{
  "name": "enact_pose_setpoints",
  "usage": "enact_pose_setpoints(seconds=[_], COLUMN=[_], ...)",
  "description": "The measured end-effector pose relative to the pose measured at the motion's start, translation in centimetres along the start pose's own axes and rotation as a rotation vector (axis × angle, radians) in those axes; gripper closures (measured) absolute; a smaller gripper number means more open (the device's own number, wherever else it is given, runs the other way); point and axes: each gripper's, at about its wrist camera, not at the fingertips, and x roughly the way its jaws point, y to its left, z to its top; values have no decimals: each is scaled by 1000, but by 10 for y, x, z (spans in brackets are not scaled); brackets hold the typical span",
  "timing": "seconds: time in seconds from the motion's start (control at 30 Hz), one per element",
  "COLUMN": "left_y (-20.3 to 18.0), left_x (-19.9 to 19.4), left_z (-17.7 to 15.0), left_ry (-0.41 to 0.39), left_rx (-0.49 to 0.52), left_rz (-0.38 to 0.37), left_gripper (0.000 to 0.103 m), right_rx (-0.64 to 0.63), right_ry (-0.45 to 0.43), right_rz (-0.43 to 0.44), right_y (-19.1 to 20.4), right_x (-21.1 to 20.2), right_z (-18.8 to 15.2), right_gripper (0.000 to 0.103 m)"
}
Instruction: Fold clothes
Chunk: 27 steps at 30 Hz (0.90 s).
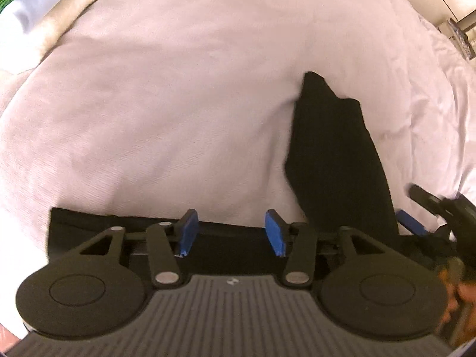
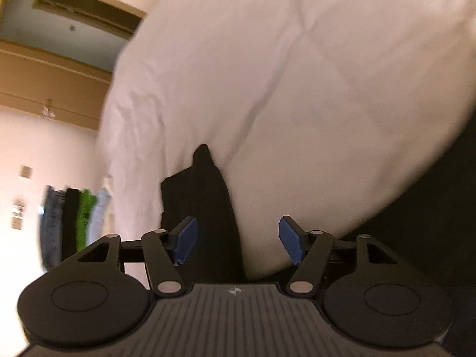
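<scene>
Two handheld grippers hang over a white-covered bed point(image 1: 178, 95) with their blue-padded fingers spread and nothing between them. Nearest the lens, the left gripper point(image 1: 231, 232) points steeply down over a flat band of a black garment point(image 1: 333, 154) that lies across the bedding just below its tips; neither pad touches cloth. A narrower part of the same dark garment runs away from that band, up the bed, to a pointed end. At the right edge of the left wrist view the right gripper point(image 1: 428, 208) shows only as a blur, a person's hand point(image 1: 455, 297) behind it.

From its own camera the right gripper point(image 2: 236, 239) frames that same strip, which lies between and beyond its parted fingers without being pinched. By the look of it, both tools have let go so the cloth can settle flat, and stand apart ready to take new hold for the next fold.

Farther off, clothes hang in a row point(image 2: 74, 217), denim, black, green and pale blue, against a wall with wooden trim. A small emblem sits on each gripper's body, but no writing can be read.
</scene>
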Motion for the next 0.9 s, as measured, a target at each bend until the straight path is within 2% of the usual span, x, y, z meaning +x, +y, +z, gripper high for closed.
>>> enact_pose_setpoints(seconds=[0.07, 0.1, 0.2, 0.3, 0.37, 0.43, 0.5, 0.63, 0.7, 0.77, 0.9], left_y=[18, 29, 62, 91, 104, 113, 115, 117, 114, 113, 114], left_x=[-2, -3, -13, -32, -46, -56, -60, -62, -49, -38, -15], left_z=[-5, -4, -8, -16, -22, -26, -28, -34, -37, -43, -54], left_ry=[16, 20, 20, 12, 0, -14, -22, -31, -19, -8, 3], left_rx=[-30, -47, -102, -154, -186, -211, -219, -257, -316, -387, -507], left_rz=[-7, -9, -11, 12, 31, 29, 1, -77, -143, -193, -235], left_gripper=[58, 58, 59, 59, 59, 59, 58, 54, 54, 53, 52], right_rx=[-10, -27, -266, -528, -678, -742, -711, -580, -522, -406, -121], right_ry=[4, -4, -74, -7, 81, 156, 212, 261, 256, 236, 163], right_rz=[-21, -15, 52, 133, 149, 139, 135, 96, 51, 14, -39], right_y=[9, 15, 69, 127, 155, 165, 161, 127, 107, 79, 13], right_x=[18, 21, 12, 15, 25, 36, 40, 20, 4, -25, -85], right_z=[2, 1, -24, -69, -107, -141, -166, -177, -172, -166, -156], right_gripper=[73, 95, 95, 95, 83, 56, 55, 53, 53, 53, 52])
